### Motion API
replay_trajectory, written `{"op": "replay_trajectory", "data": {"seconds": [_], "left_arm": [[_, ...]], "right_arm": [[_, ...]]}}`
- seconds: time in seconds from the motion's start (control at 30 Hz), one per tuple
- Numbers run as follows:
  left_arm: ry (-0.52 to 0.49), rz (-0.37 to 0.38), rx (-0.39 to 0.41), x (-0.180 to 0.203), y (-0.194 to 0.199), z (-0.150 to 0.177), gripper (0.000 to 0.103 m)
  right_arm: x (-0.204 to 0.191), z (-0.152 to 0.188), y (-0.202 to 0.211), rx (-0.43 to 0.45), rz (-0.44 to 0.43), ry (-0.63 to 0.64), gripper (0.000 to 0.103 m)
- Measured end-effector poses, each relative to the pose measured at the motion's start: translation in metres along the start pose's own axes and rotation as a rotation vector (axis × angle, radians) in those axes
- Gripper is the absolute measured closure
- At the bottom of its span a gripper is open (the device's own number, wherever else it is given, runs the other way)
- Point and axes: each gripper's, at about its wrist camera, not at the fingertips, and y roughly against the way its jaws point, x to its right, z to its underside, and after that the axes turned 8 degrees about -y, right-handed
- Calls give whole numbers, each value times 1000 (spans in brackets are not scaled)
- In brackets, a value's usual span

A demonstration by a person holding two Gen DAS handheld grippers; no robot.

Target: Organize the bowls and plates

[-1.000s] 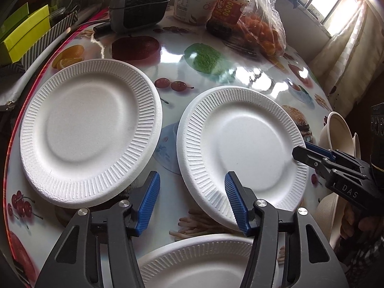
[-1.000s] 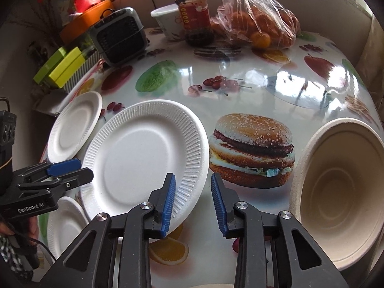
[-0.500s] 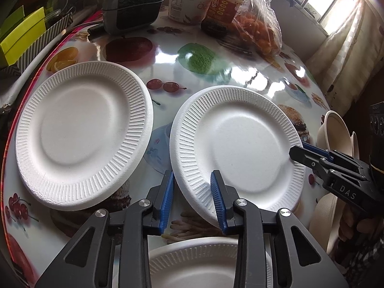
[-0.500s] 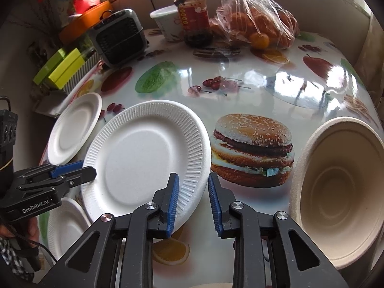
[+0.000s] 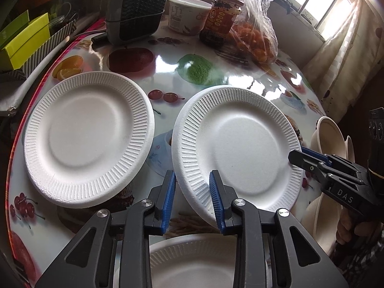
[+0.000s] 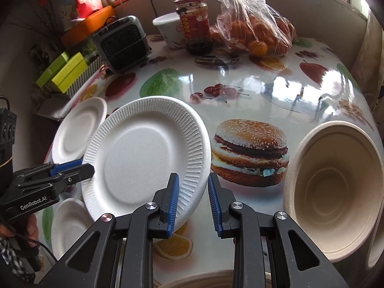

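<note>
A white ribbed paper plate (image 5: 240,144) (image 6: 144,151) hangs tilted just above the table, held from both sides. My left gripper (image 5: 192,180) is shut on its near-left rim, and the right wrist view shows that gripper (image 6: 90,168) pinching the edge. My right gripper (image 6: 193,180) is shut on the opposite rim, which the left wrist view shows from the side (image 5: 294,158). A second plate (image 5: 88,139) (image 6: 79,127) lies flat to the left. A third plate (image 5: 192,259) lies nearest me. A beige bowl (image 6: 336,187) (image 5: 328,134) sits at the right.
At the table's far side stand a small grey heater (image 5: 136,7), a white tub (image 5: 187,14), a red-labelled jar (image 5: 222,19) and a bag of oranges (image 5: 254,31). Green boxes (image 5: 24,38) lie past the left edge. More beige bowl rims (image 6: 199,280) show near me.
My left jaws have closed from wide apart onto the middle plate's rim. The right jaws have narrowed a little. The plate has tipped up off the table and now overlaps the left plate.
</note>
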Motion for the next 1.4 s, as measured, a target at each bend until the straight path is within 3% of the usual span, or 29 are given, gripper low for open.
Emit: {"op": "replay_trajectory", "data": {"seconds": [0.7, 1.4], "left_arm": [[26, -42, 74, -9, 54, 43, 73], [93, -78, 79, -29, 79, 112, 73]], "right_arm": [[-39, 32, 40, 47, -59, 61, 79], [-76, 93, 40, -3, -107, 102, 79]]}}
